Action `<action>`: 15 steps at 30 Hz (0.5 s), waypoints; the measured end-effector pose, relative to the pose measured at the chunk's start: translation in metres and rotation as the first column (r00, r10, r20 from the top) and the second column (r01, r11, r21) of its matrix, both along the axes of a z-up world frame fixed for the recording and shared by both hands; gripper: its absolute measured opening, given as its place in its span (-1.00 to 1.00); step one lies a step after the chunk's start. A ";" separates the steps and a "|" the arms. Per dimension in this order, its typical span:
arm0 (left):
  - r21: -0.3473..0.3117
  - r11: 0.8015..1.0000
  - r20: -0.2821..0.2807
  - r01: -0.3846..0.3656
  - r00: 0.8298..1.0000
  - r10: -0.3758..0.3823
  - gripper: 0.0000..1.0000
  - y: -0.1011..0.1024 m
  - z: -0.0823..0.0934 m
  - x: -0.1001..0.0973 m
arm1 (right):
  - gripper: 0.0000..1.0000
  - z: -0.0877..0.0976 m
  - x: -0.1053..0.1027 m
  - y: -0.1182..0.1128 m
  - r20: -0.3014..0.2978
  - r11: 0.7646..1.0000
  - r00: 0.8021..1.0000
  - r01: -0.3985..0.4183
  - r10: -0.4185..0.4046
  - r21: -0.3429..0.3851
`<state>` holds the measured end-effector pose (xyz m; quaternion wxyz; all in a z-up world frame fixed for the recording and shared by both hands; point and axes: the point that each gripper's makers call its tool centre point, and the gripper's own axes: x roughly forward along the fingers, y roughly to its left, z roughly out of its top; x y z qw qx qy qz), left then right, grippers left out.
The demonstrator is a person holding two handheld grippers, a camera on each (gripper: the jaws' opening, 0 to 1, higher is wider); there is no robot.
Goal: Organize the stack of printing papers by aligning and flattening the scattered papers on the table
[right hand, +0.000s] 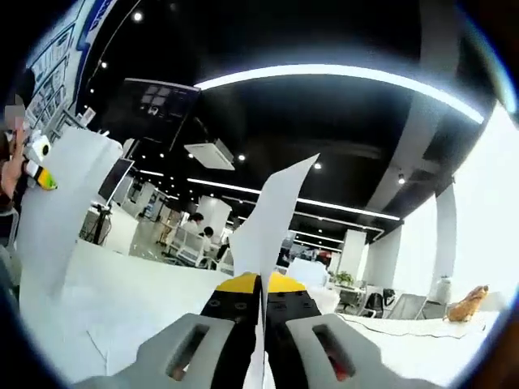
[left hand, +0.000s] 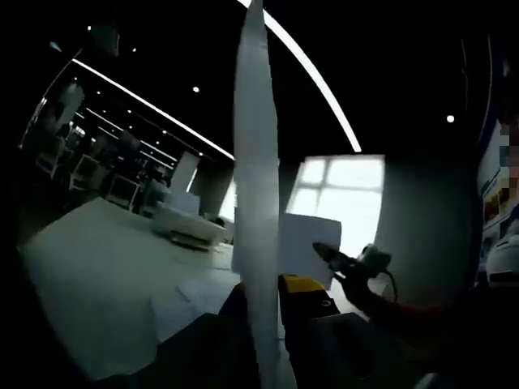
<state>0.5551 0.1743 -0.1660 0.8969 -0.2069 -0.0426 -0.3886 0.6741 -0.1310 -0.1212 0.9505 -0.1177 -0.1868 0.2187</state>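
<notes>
Sheets of white printing paper [left hand: 256,186] stand edge-on at 12 o'clock, pinched by your left gripper [left hand: 272,304] and right gripper [right hand: 263,296], likely lifted for squaring.

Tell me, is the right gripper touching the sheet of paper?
Touching. In the right gripper view, the right gripper has its yellow-tipped fingers closed on the sheet of paper, which rises upright from between them.

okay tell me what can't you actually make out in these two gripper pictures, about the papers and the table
- Left gripper view: the held sheet stands edge-on, so its face is hidden; the table is dim, loose sheets there blur together.
- Right gripper view: the right hand-held gripper and its paper cover the table behind.
- Neither view shows the stack's alignment.
</notes>
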 end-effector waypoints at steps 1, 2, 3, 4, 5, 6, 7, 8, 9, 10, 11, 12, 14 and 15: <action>-0.013 1.000 -0.006 0.002 1.000 -0.002 -0.89 0.000 0.000 0.000 | -1.00 0.003 -0.002 0.004 0.002 1.000 1.000 -0.014 0.014 0.006; -0.025 1.000 -0.013 0.004 1.000 -0.004 -0.89 0.001 -0.001 0.001 | -1.00 0.006 -0.008 0.012 0.004 1.000 1.000 -0.029 0.029 0.008; -0.035 0.999 -0.017 0.005 1.000 -0.006 -0.89 0.002 -0.001 0.001 | -1.00 0.009 -0.012 0.016 0.008 0.999 0.999 -0.042 0.042 0.009; -0.041 0.999 -0.021 0.005 1.000 -0.006 -0.89 0.002 -0.002 0.002 | -1.00 0.011 -0.013 0.020 0.010 0.999 0.999 -0.053 0.053 0.007; -0.045 0.999 -0.022 0.005 1.000 -0.006 -0.89 0.002 -0.002 0.002 | -1.00 0.013 -0.016 0.024 0.014 0.998 0.998 -0.061 0.061 0.006; -0.047 0.999 -0.025 0.004 1.000 -0.006 -0.89 0.002 -0.002 0.002 | -1.00 0.016 -0.017 0.026 0.020 0.997 0.997 -0.072 0.072 0.005; -0.049 0.999 -0.026 0.003 1.000 -0.004 -0.89 0.003 -0.002 0.002 | -1.00 0.018 -0.019 0.029 0.024 0.997 0.996 -0.083 0.083 0.006; -0.050 0.999 -0.028 0.001 1.000 -0.003 -0.89 0.003 -0.002 0.002 | -1.00 0.020 -0.021 0.031 0.026 0.996 0.995 -0.092 0.092 0.008; -0.052 0.999 -0.029 0.002 1.000 -0.003 -0.89 0.003 -0.002 0.002 | -1.00 0.023 -0.023 0.034 0.031 0.995 0.995 -0.099 0.099 0.010; -0.055 0.998 -0.030 0.003 1.000 -0.005 -0.89 0.003 -0.002 0.002 | -1.00 0.024 -0.023 0.034 0.034 0.994 0.994 -0.104 0.104 0.014; -0.060 0.998 -0.032 0.005 0.999 -0.007 -0.88 0.003 -0.002 0.002 | -1.00 0.027 -0.024 0.036 0.036 0.993 0.993 -0.114 0.113 0.024; -0.065 0.998 -0.034 0.006 0.999 -0.008 -0.89 0.003 -0.002 0.002 | -1.00 0.029 -0.024 0.036 0.035 0.993 0.993 -0.115 0.114 0.037; -0.077 0.997 -0.038 0.011 0.999 -0.014 -0.88 0.002 -0.002 0.002 | -1.00 0.032 -0.019 0.035 -0.004 0.994 0.996 -0.088 0.088 0.062; -0.078 0.997 -0.040 0.012 0.999 -0.015 -0.88 0.001 -0.002 0.001 | -1.00 0.034 -0.019 0.034 -0.017 0.992 0.996 -0.090 0.092 0.083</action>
